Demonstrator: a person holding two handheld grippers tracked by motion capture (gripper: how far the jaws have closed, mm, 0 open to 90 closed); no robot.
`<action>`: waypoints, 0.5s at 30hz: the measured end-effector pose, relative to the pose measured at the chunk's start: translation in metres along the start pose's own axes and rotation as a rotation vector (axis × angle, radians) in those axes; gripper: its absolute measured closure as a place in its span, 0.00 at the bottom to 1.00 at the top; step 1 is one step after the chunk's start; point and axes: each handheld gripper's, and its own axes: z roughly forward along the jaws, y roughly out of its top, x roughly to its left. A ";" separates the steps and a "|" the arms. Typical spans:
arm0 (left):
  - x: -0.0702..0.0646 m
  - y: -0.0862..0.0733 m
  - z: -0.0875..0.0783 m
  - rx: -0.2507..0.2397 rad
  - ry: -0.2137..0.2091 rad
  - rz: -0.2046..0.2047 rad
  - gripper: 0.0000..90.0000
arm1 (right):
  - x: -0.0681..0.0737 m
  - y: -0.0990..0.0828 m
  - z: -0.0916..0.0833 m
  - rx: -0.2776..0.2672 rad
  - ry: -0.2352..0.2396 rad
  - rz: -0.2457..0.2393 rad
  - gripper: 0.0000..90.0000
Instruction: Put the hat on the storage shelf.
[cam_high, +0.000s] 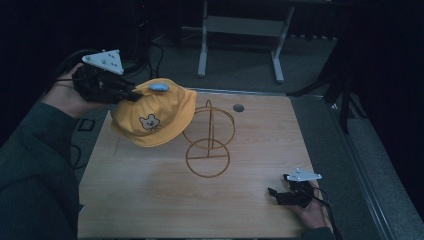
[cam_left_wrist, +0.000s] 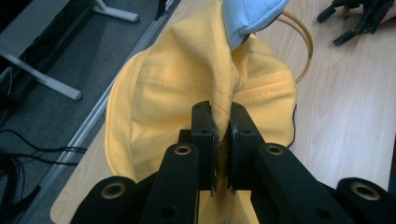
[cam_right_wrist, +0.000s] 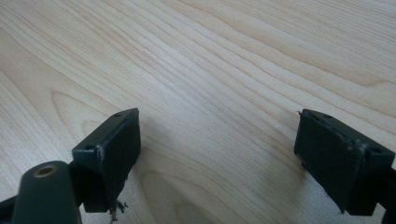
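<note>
High view shows the yellow fabric cap with a small bear print and a light blue top button (cam_high: 154, 112) lifted above the left part of the pale wooden table (cam_high: 150, 200), just beside the golden wire stand made of two rings (cam_high: 209, 142); it seems not to touch the stand. The left gripper (cam_high: 134, 95) pinches a fold of the cap between narrow jaws. Well apart, near the right front corner, the right gripper (cam_high: 278, 194) rests with jaws wide and nothing between them.
</note>
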 end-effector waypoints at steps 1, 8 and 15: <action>0.000 0.001 0.000 0.000 -0.001 0.001 0.93 | 0.000 0.000 0.000 0.000 0.000 0.000 0.16; 0.002 0.006 0.006 -0.001 -0.007 0.003 0.93 | 0.000 0.000 0.000 0.000 0.000 -0.002 0.16; 0.002 0.013 0.008 -0.004 -0.011 0.013 0.93 | 0.000 0.000 0.000 -0.001 0.000 -0.003 0.16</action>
